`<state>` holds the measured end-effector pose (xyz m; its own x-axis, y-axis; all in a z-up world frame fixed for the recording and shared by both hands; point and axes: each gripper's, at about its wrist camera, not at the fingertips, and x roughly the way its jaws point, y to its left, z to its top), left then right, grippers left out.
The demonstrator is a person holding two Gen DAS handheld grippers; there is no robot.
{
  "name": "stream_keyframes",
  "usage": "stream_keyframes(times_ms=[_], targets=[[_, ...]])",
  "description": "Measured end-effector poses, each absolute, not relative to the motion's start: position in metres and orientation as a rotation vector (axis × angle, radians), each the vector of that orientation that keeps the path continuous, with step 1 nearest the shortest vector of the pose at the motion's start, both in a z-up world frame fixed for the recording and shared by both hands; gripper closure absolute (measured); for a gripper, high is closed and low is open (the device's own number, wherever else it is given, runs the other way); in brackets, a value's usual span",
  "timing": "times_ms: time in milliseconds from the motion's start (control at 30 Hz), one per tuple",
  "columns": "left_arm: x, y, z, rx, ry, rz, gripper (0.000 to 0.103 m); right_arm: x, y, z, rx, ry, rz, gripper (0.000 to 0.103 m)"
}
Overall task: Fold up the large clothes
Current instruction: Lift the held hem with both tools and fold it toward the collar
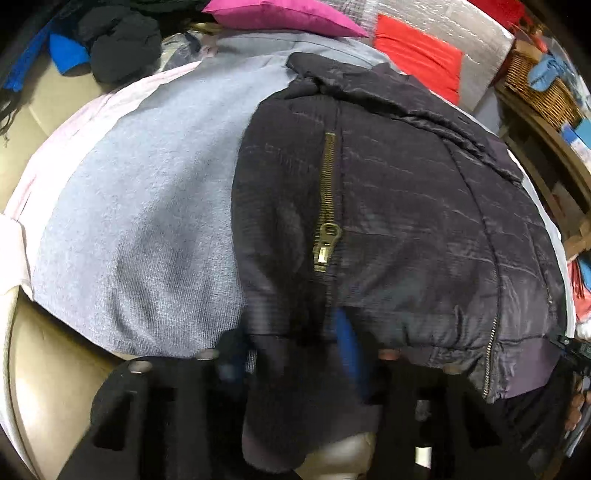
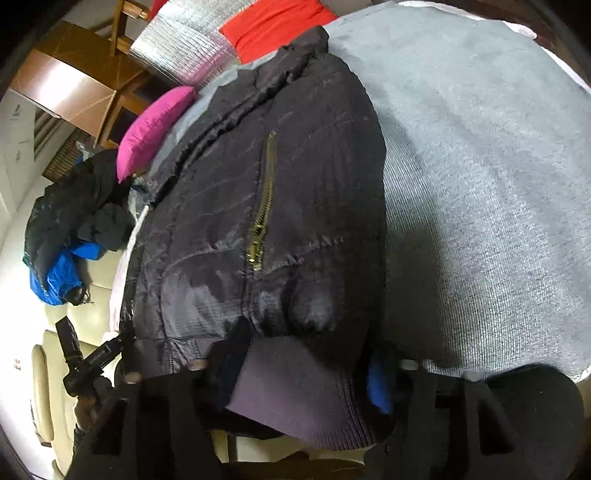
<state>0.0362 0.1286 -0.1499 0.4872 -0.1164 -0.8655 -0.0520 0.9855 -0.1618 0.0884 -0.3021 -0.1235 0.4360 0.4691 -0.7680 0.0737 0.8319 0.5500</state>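
**Both grippers at the hem of a dark puffer jacket, fold underway**

I see a dark quilted puffer jacket (image 1: pixel 399 206) lying on a grey blanket (image 1: pixel 140 206), folded lengthwise, its brass pocket zipper (image 1: pixel 327 206) facing up. My left gripper (image 1: pixel 295 354) sits at the jacket's ribbed hem (image 2: pixel 295 391), and fabric drapes between its blue-padded fingers, so I judge it clamped on the hem. My right gripper (image 2: pixel 299 365) straddles the same hem, but I cannot tell whether it is pinching or merely around it.

I judge the next move as carrying the hem up toward the collar (image 1: pixel 314 74), both hands level so the padding does not slide.

Beyond the jacket's collar lie a magenta cushion (image 1: pixel 280 14) and a red cushion (image 1: pixel 417 55). Right of the jacket stands a wicker basket (image 1: pixel 535 88) holding something blue, too small to identify.
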Motion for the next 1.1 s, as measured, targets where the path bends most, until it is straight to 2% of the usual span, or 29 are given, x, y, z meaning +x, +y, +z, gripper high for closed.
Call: stream_keyframes(times_ms=[33,133,667,800,900,1100], targets=[[0.036,0.127,-0.147,-0.131,1.061,-0.011,0.088,0.089,-0.303,-0.125,0.567,1.116,0.266,0.082],[0.032,0.138,-0.139,-0.194,1.047,-0.051,0.089,0.088,-0.306,-0.124,0.572,1.122,0.289,0.086],[0.011,0.167,-0.074,-0.369,0.905,-0.196,0.089,0.07,-0.33,-0.08,0.722,1.011,0.458,0.088],[0.023,0.169,-0.082,-0.394,0.921,-0.189,0.089,0.07,-0.334,-0.07,0.735,0.97,0.484,0.088],[0.025,0.168,-0.094,-0.399,0.955,-0.174,0.089,0.073,-0.334,-0.084,0.747,1.005,0.466,0.088],[0.022,0.171,-0.08,-0.42,0.9,-0.205,0.089,0.071,-0.336,-0.073,0.763,0.964,0.483,0.088]])
